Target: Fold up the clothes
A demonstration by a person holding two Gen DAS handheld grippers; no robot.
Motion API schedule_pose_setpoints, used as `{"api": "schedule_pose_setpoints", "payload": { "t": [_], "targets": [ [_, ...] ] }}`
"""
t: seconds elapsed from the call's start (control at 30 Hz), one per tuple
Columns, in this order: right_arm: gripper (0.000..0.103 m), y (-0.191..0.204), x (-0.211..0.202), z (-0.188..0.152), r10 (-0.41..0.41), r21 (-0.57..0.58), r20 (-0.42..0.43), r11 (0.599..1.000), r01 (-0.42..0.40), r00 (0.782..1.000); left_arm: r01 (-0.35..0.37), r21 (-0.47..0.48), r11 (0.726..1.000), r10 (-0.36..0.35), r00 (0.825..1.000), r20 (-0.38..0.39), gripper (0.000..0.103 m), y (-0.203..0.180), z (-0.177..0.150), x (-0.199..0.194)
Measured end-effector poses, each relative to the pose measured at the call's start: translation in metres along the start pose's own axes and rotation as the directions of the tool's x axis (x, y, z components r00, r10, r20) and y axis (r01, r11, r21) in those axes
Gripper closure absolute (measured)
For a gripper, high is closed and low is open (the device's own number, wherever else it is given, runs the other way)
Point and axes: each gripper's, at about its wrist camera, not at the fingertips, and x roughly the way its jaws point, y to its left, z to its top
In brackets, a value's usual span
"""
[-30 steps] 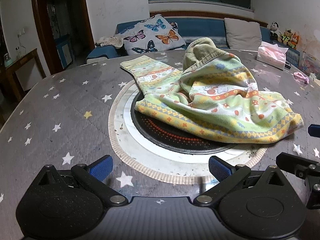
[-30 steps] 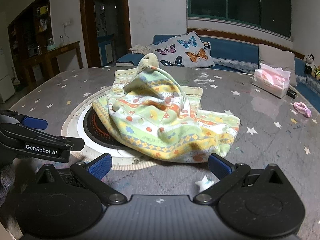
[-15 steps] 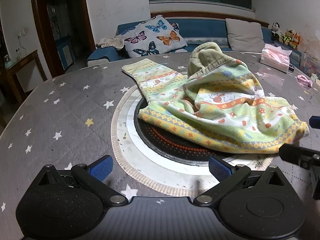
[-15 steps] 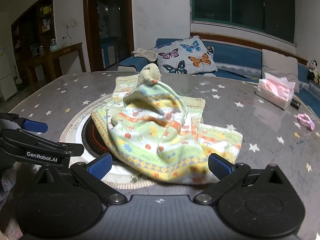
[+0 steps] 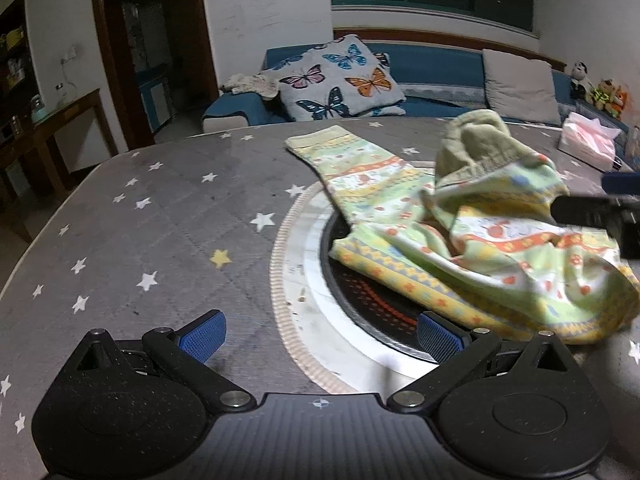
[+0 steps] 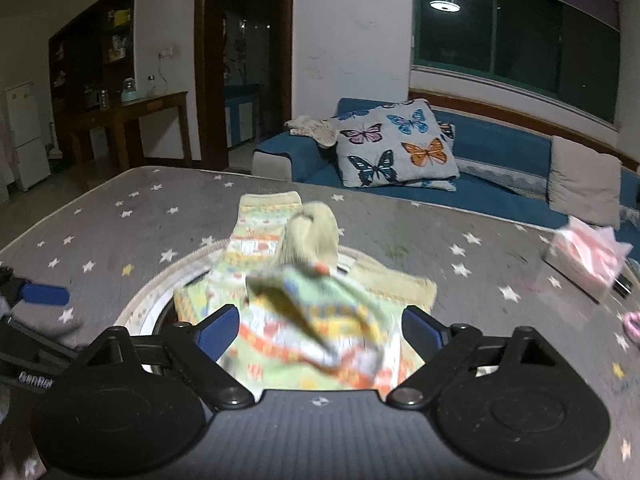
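Right tool closing around seemingly ungripped garment.

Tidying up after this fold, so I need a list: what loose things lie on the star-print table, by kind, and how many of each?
Patterned garment: 1
Tissue pack, pink: 1
Small pink item, too blurred to name: 1
Total: 3

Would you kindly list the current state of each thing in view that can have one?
patterned garment: unfolded, crumpled in a heap on the table.
left gripper: open, nothing between its fingers.
right gripper: jaws closing, garment between them, pads not yet pressing.
tissue box: open, pink tissue sticking out.
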Motion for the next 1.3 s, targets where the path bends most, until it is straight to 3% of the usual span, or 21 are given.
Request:
{"api": "schedule_pose_setpoints", "payload": {
  "t": [0.27, 0.33, 0.4, 0.5, 0.57, 0.73, 0.93, 1.13, 1.3],
  "targets": [
    [0.03, -0.007, 0.039, 0.031, 0.071, -0.004, -0.037, 0.997, -0.071, 0.997, -0.029, -0.03, 0.999, 0.029, 1.0, 0.005, 0.0, 0.016, 0.01, 0.003],
    [0.04, -0.006, 0.045, 0.034, 0.086, -0.013, -0.045, 0.996, -0.087, 0.995, -0.037, -0.032, 0.999, 0.037, 0.999, 0.008, 0.0, 0.018, 0.011, 0.004],
    [0.063, -0.005, 0.05, 0.032, 0.103, -0.014, -0.069, 0.994, -0.104, 0.992, -0.046, -0.036, 0.998, 0.047, 0.999, 0.009, 0.0, 0.021, 0.012, 0.004],
    [0.086, -0.002, 0.049, 0.029, 0.114, -0.026, -0.08, 0.993, -0.117, 0.99, -0.054, -0.052, 0.997, 0.055, 0.998, 0.016, 0.0, 0.027, 0.013, 0.002],
    [0.093, -0.001, 0.039, 0.027, 0.129, -0.035, -0.069, 0.991, -0.131, 0.989, -0.057, -0.063, 0.996, 0.059, 0.998, 0.022, 0.0, 0.031, 0.014, 0.0],
    [0.095, 0.014, 0.001, 0.024, 0.182, -0.12, -0.032, 0.975, -0.185, 0.983, -0.069, -0.09, 0.994, 0.073, 0.996, 0.044, 0.0, 0.042, 0.018, -0.007],
    [0.096, 0.053, -0.048, 0.005, 0.295, -0.268, -0.034, 0.918, -0.293, 0.955, -0.079, -0.106, 0.991, 0.088, 0.992, 0.085, 0.0, 0.052, 0.026, -0.02],
    [0.096, 0.082, -0.085, -0.02, 0.402, -0.336, -0.097, 0.848, -0.41, 0.91, -0.081, -0.119, 0.99, 0.095, 0.989, 0.118, 0.0, 0.061, 0.034, -0.032],
    [0.096, 0.101, -0.093, -0.045, 0.448, -0.371, -0.198, 0.789, -0.489, 0.872, -0.041, -0.122, 0.992, 0.056, 0.991, 0.122, 0.0, 0.057, 0.037, -0.035]
  ]
}}
